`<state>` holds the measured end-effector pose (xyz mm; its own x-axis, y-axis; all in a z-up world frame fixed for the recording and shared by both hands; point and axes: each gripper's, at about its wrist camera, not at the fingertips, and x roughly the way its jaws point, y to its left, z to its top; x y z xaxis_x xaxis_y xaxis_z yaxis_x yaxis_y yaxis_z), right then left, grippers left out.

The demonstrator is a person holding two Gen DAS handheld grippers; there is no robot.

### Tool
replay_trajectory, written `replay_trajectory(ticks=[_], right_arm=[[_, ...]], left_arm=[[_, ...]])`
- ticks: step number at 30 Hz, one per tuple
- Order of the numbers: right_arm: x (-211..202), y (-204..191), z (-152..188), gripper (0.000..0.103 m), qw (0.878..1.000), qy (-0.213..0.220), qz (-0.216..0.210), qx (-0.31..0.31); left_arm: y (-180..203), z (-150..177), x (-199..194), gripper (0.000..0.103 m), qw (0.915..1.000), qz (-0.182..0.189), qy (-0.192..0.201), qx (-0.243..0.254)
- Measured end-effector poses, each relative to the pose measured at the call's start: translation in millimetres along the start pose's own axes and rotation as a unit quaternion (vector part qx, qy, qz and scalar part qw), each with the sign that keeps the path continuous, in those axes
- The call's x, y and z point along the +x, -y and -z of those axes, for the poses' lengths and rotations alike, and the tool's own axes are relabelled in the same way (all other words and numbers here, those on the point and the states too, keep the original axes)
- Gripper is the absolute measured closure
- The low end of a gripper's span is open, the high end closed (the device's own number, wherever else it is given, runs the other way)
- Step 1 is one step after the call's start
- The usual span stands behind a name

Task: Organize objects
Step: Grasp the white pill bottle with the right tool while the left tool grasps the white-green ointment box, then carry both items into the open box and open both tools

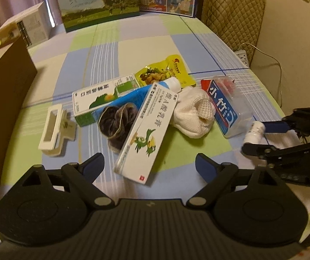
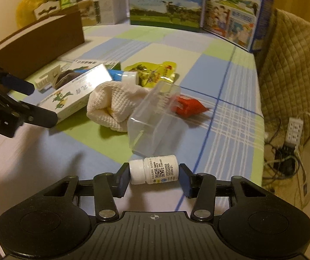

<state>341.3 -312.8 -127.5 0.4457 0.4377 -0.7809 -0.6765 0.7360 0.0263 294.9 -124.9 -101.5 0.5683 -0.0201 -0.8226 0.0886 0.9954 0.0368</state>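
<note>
A jumble lies on the checked tablecloth (image 1: 133,43): a white ointment box (image 1: 148,130), a green-and-white box (image 1: 94,99), a blue tube (image 1: 172,84), a dark scrunchie (image 1: 115,121), a white cloth (image 1: 194,114), a clear plastic box (image 1: 226,108), a yellow snack packet (image 1: 165,71) and a white clip (image 1: 53,127). My left gripper (image 1: 149,165) is open, its fingers either side of the ointment box's near end without touching it. My right gripper (image 2: 154,174) is shut on a small white pill bottle (image 2: 155,171), pads on cap and base, low over the cloth.
A brown box (image 1: 3,99) stands at the left edge. Milk cartons (image 1: 98,2) and a white carton (image 1: 31,26) line the back. A quilted chair (image 2: 296,65) and a power strip (image 2: 293,130) with cables sit beyond the right edge. A red packet (image 2: 187,106) lies behind the clear box.
</note>
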Motion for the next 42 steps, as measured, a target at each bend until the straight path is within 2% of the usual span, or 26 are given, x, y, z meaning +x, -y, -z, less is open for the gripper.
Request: replay_trajectory(ticks=[3, 7, 14, 19, 24, 28, 33, 42], right_arm=[[-7.2, 9.2, 3.4, 0.058, 1.000, 0.001, 0.002, 0.025], [-16.5, 19.1, 7.9, 0.058, 0.999, 0.003, 0.012, 0.047], [-30.5, 36.0, 18.6, 0.058, 0.996, 0.008, 0.025, 0.080], [-38.0, 42.7, 24.6, 0.058, 0.995, 0.011, 0.030, 0.097], [-46.6, 42.2, 24.7, 0.058, 0.994, 0.014, 0.032, 0.107], [-57.9, 36.1, 20.2, 0.058, 0.992, 0.025, 0.026, 0.118], [-74.4, 13.4, 7.3, 0.058, 0.992, 0.049, 0.005, 0.120], [-74.9, -77.6, -49.1, 0.058, 0.991, 0.079, -0.054, 0.091]], left_arm=[[5.1, -2.0, 5.3, 0.024, 0.9996, -0.010, 0.010, 0.024], [11.7, -5.5, 12.7, 0.049, 0.9980, -0.015, 0.023, 0.057], [19.4, -13.9, 29.2, 0.052, 0.9947, -0.034, 0.026, 0.094], [21.0, -16.2, 39.5, 0.064, 0.9919, -0.037, 0.024, 0.119], [21.7, -15.5, 44.6, 0.068, 0.9892, -0.042, 0.025, 0.138], [18.7, -15.7, 27.1, 0.069, 0.9906, -0.032, 0.043, 0.126], [-1.0, -13.2, -13.9, 0.069, 0.9946, -0.009, 0.065, 0.080], [-76.3, -10.2, -92.1, 0.069, 0.9949, 0.006, 0.099, 0.013]])
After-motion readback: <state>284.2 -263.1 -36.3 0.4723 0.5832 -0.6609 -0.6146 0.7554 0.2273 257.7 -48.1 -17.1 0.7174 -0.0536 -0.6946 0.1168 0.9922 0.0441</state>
